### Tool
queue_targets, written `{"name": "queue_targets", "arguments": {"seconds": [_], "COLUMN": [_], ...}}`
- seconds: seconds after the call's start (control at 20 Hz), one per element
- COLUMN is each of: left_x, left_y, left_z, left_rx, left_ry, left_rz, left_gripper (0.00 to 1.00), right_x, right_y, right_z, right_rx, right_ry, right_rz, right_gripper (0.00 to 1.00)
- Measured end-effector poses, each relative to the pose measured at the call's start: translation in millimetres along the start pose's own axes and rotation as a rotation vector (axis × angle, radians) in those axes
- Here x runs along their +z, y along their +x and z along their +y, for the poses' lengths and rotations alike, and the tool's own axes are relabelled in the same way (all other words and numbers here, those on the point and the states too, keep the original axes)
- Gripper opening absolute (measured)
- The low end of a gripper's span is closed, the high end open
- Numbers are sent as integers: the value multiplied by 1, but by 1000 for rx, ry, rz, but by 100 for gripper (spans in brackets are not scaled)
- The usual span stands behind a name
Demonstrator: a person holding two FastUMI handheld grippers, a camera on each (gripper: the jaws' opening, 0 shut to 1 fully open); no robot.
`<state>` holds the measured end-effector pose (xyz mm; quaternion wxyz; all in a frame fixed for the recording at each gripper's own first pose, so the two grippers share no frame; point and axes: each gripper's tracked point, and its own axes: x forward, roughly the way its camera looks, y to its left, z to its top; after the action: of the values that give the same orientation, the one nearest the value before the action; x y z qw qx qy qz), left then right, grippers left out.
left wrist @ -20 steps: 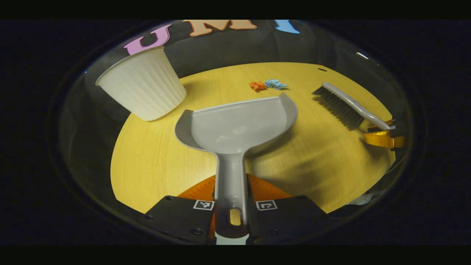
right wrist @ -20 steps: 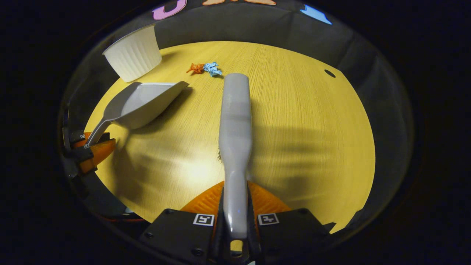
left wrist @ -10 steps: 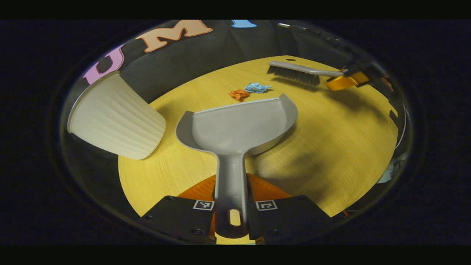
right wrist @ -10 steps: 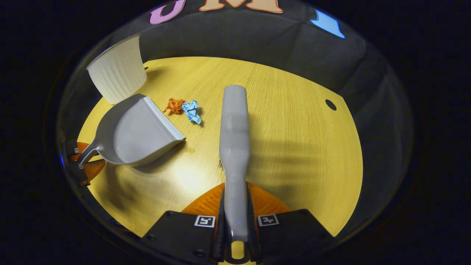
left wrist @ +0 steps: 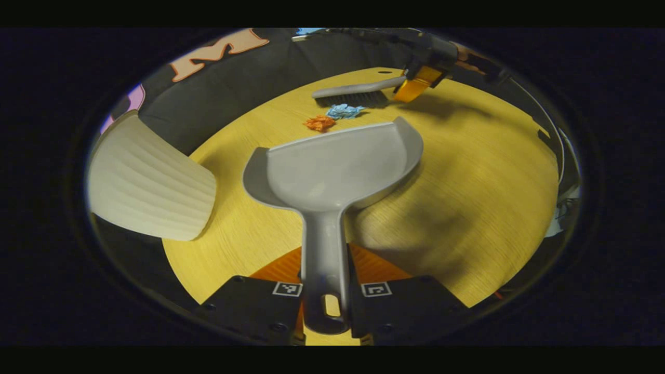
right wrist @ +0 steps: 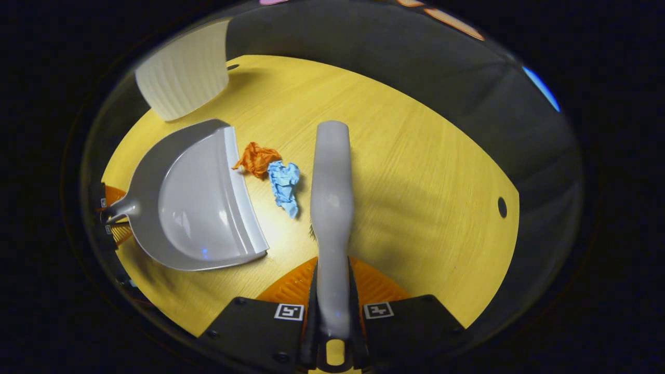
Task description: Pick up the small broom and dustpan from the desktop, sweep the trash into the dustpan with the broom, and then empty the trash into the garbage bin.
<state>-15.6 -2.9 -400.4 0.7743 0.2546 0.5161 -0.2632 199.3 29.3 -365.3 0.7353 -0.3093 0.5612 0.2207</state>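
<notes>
In the left gripper view, the left gripper (left wrist: 323, 291) at the bottom centre has its jaws clamped on the handle of the grey dustpan (left wrist: 337, 169), whose scoop reaches toward mid-frame with its open lip facing the trash. An orange paper scrap (left wrist: 319, 123) and a blue paper scrap (left wrist: 344, 110) lie on the yellow wooden desktop (left wrist: 483, 171) just past that lip, so the pan seems placed as the catcher. Beyond them, at upper centre, the small broom (left wrist: 353, 94) hangs bristles-down just behind the blue scrap, held by the right gripper (left wrist: 415, 85).

In the right gripper view, the right gripper (right wrist: 332, 317) at the bottom centre has its jaws closed on the broom handle (right wrist: 331, 208), which runs up the middle of the frame. The scraps sit between the broom and the dustpan lip at centre left, apparently so that one stroke toward the pan can carry both in. The white ribbed garbage bin (right wrist: 182, 78) waits at the upper left, beside the pan, and the trash is not yet swept.
</notes>
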Motion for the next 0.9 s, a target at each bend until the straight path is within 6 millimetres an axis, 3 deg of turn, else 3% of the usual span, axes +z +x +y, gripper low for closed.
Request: {"name": "queue_targets", "arguments": {"seconds": [0.2, 0.35, 0.5, 0.65, 0.9], "left_x": [-3, 1, 3, 3, 18], "left_y": [-2, -2, -1, 2, -5], "left_z": [-1, -1, 0, 1, -10], "left_rx": [-11, -7, 18, 48, 116], "left_ry": [20, 17, -5, -69, -180], "left_rz": [14, 2, -22, -56, -141], "left_gripper": [27, 27, 27, 26, 27], "right_x": [10, 10, 13, 21, -1], "right_y": [-12, -20, -17, -30, -29], "right_z": [23, 34, 19, 3, -38], "right_rx": [93, 185, 188, 116, 68], "right_ry": [-235, -291, -187, -34, 266], "right_rz": [4, -22, -115, -260, -283], "right_gripper": [27, 28, 28, 28, 27]}}
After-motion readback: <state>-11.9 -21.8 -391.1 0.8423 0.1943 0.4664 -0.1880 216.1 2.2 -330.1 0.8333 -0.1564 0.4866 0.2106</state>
